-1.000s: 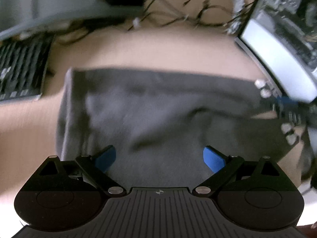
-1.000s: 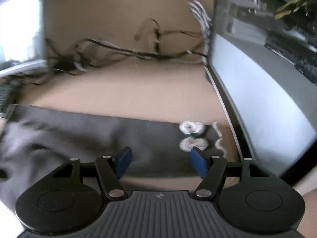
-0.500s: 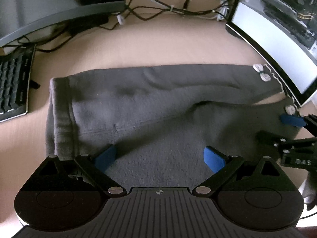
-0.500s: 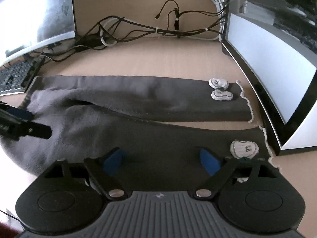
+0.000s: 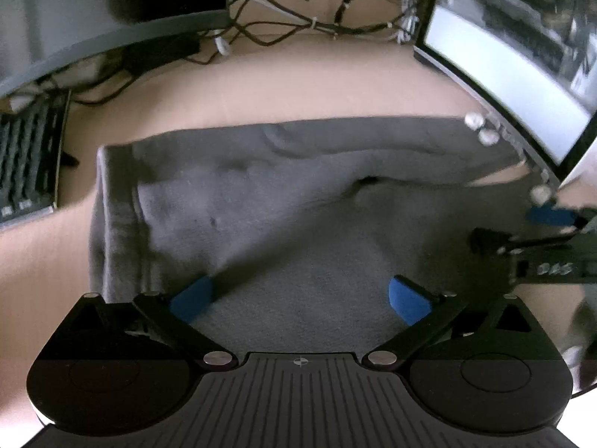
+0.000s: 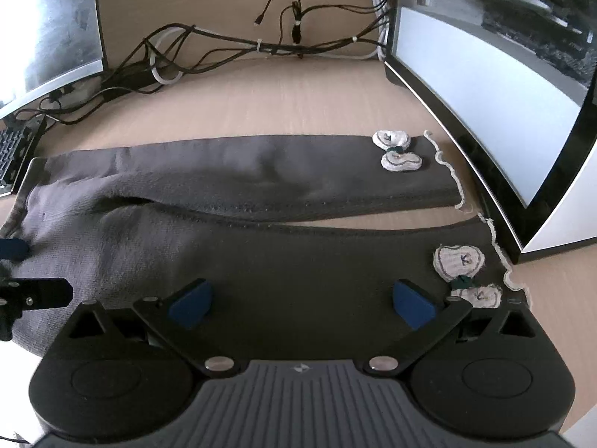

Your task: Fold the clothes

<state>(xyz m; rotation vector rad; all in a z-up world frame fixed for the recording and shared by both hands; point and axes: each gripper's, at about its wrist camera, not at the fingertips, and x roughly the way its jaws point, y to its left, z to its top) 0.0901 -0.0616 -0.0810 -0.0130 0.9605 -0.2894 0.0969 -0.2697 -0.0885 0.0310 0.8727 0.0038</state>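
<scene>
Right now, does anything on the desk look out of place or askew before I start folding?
Nothing is damaged or spilled. The grey trousers lie flat on the desk, legs slightly parted, cuffs nearly touching the right monitor. A loose cable tangle lies behind.

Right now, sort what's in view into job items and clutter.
Job: grey trousers; left hand-held gripper and right hand-held gripper, both open above them.
Clutter: keyboard; cable tangle; two monitors.
</scene>
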